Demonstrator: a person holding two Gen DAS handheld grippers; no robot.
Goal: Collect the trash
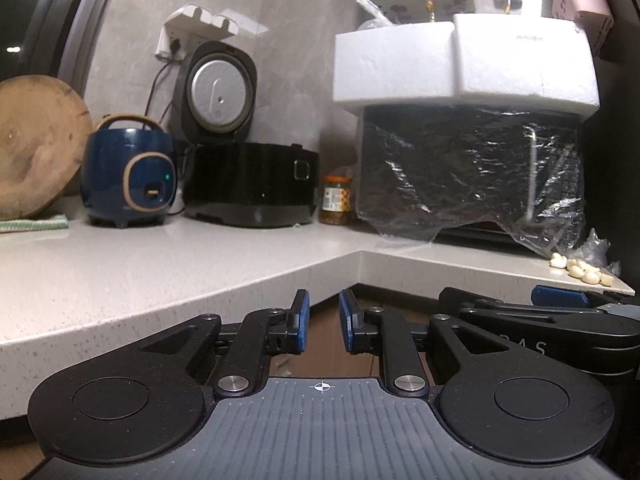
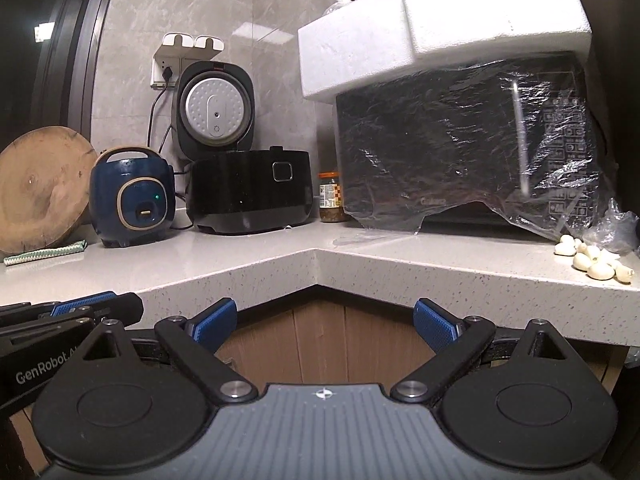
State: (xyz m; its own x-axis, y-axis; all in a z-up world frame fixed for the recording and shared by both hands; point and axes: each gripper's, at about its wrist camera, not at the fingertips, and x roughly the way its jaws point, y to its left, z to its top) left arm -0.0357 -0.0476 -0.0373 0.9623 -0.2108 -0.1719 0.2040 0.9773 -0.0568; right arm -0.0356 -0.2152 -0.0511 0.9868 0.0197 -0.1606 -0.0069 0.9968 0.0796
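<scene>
The speckled L-shaped counter (image 2: 280, 268) carries 2 rice cookers (image 2: 132, 196), a jar (image 2: 330, 198), a plastic-wrapped oven (image 2: 460, 140) and garlic cloves (image 2: 596, 260).

Left gripper (image 1: 324, 326): jaws nearly closed, narrow gap, nothing between pads. Right gripper (image 2: 325, 326): jaws spread wide, empty. Both point roughly level, side by side.

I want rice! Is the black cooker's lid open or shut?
Open. The black cooker's lid stands straight up behind the pot, silver inside facing us.

Each tool is built from black linkage arms with silver screws, 2 round black discs and a ribbed grey base marked by a white crosshair; its fingers (image 1: 301, 322) are faced with blue ribbed pads.
</scene>
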